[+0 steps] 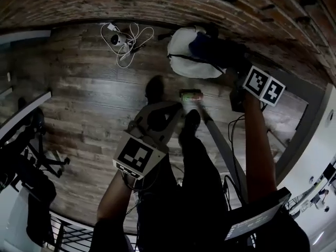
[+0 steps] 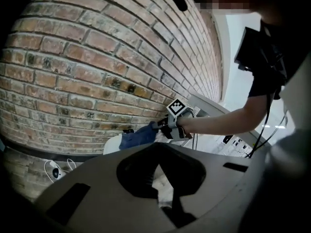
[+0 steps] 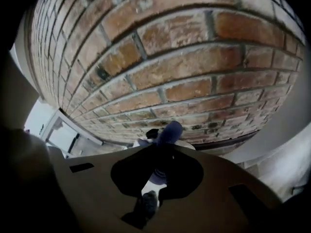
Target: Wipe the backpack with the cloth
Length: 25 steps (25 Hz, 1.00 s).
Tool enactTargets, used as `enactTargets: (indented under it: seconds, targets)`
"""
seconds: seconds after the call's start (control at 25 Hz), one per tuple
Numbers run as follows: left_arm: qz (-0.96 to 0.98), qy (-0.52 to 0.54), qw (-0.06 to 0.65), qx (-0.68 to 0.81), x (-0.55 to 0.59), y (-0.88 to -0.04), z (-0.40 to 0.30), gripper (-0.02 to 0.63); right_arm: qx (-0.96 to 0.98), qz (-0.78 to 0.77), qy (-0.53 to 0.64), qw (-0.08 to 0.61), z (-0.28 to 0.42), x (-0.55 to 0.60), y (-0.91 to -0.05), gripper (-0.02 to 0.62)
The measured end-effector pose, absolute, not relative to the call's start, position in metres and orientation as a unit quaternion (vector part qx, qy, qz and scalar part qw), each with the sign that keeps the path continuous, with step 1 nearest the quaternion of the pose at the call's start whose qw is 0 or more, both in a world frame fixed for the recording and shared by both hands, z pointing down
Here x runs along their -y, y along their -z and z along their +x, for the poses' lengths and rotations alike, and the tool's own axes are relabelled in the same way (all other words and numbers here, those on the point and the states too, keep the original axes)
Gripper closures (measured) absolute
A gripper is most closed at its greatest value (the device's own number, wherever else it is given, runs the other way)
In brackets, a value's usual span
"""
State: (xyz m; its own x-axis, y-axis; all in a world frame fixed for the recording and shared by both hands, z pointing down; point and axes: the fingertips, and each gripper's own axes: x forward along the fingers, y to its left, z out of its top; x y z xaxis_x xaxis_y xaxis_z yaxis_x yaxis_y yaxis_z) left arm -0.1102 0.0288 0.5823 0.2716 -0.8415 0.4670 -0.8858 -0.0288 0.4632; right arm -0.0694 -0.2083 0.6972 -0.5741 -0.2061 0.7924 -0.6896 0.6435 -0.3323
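Note:
A white backpack lies on the wooden floor against the brick wall. My right gripper reaches over its right side, shut on a dark blue cloth that lies on the pack. In the right gripper view the cloth sticks out past the jaws, with the backpack just behind. The left gripper view shows the same cloth on the backpack. My left gripper hangs lower, near the person's shoes. A pale thing with a green and red end shows at its jaws; whether they grip it is unclear.
A small white camera with coiled cables lies on the floor left of the backpack. The brick wall runs along the back. A white frame stands at the right, dark equipment at the left, and a railing at the bottom left.

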Motion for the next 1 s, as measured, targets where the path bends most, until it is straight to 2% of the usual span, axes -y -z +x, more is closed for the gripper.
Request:
enactTargets:
  seconds: [0.2, 0.44, 0.68, 1.0]
  targets:
    - [0.735, -0.038, 0.335, 0.588, -0.011, -0.516, -0.072, 0.609, 0.852, 0.237, -0.351, 0.31, -0.056, 0.179, -0.605, 0.572]
    - [0.754, -0.059, 0.271, 0.595, 0.011, -0.401, -0.061, 0.609, 0.909, 0.147, -0.334, 0.202, -0.04, 0.156, -0.42, 0.572]
    - [0.754, -0.08, 0.21, 0.617, 0.003, -0.3, -0.042, 0.609, 0.949, 0.1, -0.27, 0.125, 0.022, 0.151, -0.26, 0.572]
    - [0.768, -0.075, 0.176, 0.611, -0.002, -0.237, 0.013, 0.609, 0.958, 0.185, -0.207, 0.078, 0.152, 0.18, -0.167, 0.572]
